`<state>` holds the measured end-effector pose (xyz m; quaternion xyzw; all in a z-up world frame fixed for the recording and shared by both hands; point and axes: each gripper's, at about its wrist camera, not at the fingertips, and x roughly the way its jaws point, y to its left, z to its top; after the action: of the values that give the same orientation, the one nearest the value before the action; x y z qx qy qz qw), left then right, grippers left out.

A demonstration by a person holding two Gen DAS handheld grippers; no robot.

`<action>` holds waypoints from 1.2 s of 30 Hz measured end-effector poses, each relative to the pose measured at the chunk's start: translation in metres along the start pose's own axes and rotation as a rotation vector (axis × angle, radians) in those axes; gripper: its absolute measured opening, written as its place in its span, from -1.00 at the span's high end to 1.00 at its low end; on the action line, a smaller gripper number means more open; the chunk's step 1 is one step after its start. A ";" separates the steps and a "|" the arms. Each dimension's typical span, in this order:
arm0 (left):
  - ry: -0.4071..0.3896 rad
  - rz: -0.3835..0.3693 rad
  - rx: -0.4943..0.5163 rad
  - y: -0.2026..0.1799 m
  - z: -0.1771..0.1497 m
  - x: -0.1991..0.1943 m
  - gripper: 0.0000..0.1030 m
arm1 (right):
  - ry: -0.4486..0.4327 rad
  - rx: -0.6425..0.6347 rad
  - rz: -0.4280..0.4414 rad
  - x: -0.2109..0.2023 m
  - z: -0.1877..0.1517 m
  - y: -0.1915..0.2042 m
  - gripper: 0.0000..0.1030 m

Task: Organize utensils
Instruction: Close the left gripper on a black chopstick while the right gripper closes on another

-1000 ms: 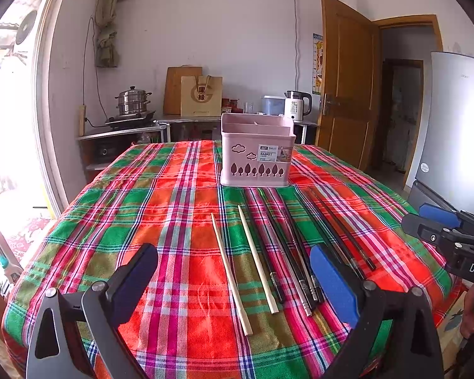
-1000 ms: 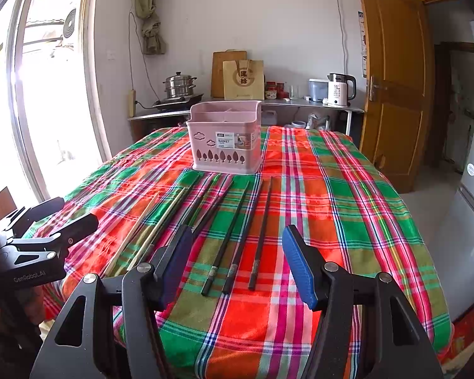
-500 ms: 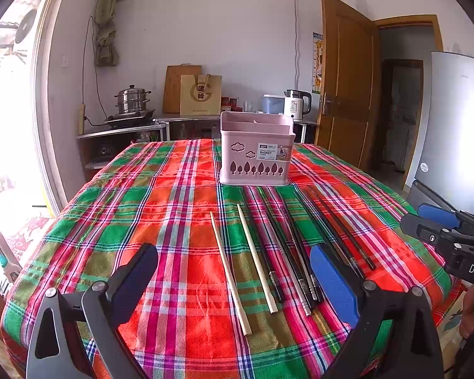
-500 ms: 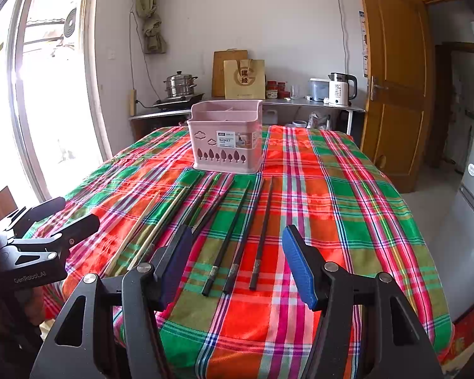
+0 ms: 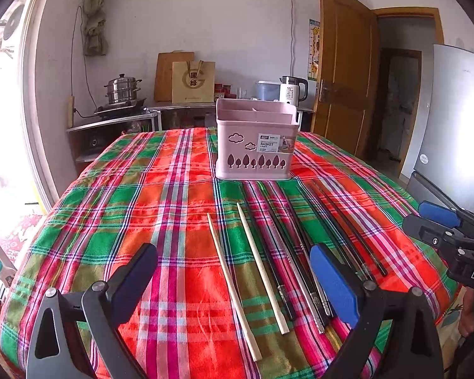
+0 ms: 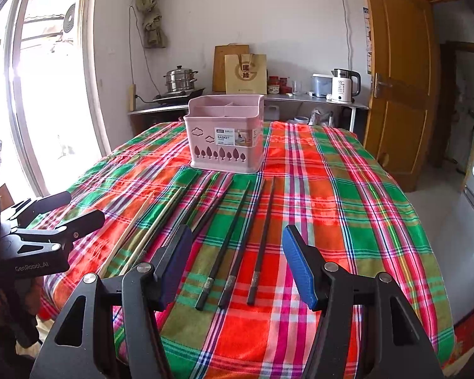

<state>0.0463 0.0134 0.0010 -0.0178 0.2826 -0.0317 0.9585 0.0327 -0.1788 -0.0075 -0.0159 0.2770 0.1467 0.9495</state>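
A pink utensil basket (image 5: 254, 143) with several compartments stands at the middle of the plaid table; it also shows in the right wrist view (image 6: 226, 135). In front of it lie two pale wooden chopsticks (image 5: 262, 271) and several dark chopsticks (image 5: 300, 252), side by side, pointing at the basket. The dark chopsticks (image 6: 237, 240) lie straight ahead of my right gripper (image 6: 237, 262). My left gripper (image 5: 233, 284) is open and empty above the near table edge, over the wooden chopsticks. My right gripper is open and empty too.
The plaid tablecloth (image 5: 142, 208) covers the table. Behind it a counter holds a steamer pot (image 5: 123, 90), a paper bag (image 5: 192, 82) and a kettle (image 5: 292, 90). A wooden door (image 5: 344, 72) and a fridge (image 5: 455, 126) stand at the right.
Both grippers stay open and almost still. The left wrist view has shifted very slightly; nothing on the table has moved.
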 end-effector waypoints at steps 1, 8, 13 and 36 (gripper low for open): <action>0.013 0.003 0.005 0.001 0.004 0.007 -0.90 | 0.006 0.001 0.000 0.005 0.002 -0.001 -0.17; 0.098 -0.008 0.049 0.007 0.033 0.059 -0.54 | 0.061 -0.002 0.006 0.041 0.015 -0.008 -0.17; 0.190 -0.077 0.040 0.011 0.055 0.101 -0.53 | 0.108 0.002 0.017 0.069 0.025 -0.013 -0.05; 0.394 -0.166 0.095 -0.001 0.075 0.212 0.52 | 0.311 0.031 0.087 0.182 0.056 -0.023 0.76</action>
<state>0.2650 -0.0017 -0.0510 0.0106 0.4601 -0.1264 0.8787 0.2143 -0.1455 -0.0579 -0.0119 0.4235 0.1792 0.8879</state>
